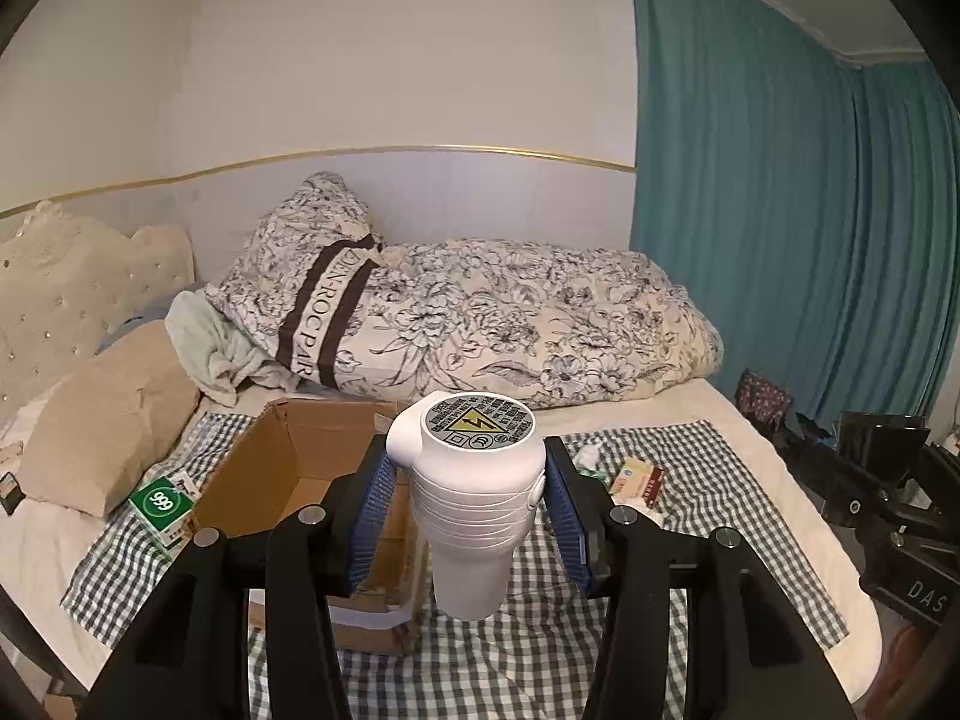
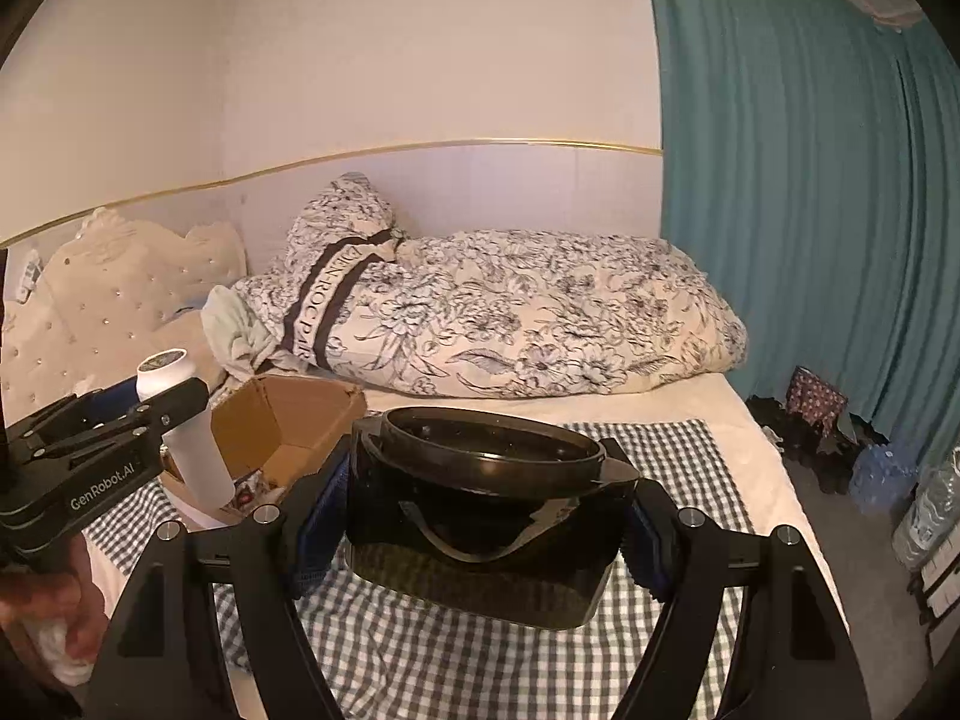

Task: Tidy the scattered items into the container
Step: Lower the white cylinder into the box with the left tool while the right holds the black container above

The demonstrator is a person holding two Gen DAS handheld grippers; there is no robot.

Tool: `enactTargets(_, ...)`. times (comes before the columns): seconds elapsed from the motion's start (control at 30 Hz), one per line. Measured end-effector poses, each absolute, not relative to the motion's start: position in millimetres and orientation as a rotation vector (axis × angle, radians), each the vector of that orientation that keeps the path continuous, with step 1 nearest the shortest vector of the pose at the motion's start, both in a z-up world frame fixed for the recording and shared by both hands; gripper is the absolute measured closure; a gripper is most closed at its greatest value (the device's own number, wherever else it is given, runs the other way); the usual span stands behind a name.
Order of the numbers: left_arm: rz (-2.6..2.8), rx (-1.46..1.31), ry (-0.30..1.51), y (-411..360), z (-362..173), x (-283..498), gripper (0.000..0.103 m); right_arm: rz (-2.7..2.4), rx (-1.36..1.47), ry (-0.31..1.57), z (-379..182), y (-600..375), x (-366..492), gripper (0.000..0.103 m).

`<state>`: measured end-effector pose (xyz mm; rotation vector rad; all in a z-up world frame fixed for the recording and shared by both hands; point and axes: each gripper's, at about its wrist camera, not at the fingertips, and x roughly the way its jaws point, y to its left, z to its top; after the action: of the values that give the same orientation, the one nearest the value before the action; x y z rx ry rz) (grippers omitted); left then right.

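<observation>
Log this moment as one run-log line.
left gripper: shut on white appliance | right gripper: shut on black container | cardboard box: open | stage: both lifted

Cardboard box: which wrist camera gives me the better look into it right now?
Left wrist view: the cardboard box sits close, its open inside visible past the left gripper. The right wrist view shows only its outer side, partly hidden.

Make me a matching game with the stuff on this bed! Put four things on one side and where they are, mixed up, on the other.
Things:
1. white appliance
2. black container
3. green box
4. cardboard box

Places:
A. open on the checked cloth
B. in the right gripper
C. beside the beige pillow
D. in the left gripper

Pairs: 1-D, 2-B, 3-C, 4-A
</observation>
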<state>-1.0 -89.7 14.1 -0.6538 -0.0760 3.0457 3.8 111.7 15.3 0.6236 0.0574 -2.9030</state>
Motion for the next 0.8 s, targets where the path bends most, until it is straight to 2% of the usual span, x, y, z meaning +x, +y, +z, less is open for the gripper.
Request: enactTargets(0.8,3.219,-0.712,-0.086,-186.8,14.6,-11.9,0.053,-2.721,0.590,0.079,18.6,15.3,-35.3,0.027)
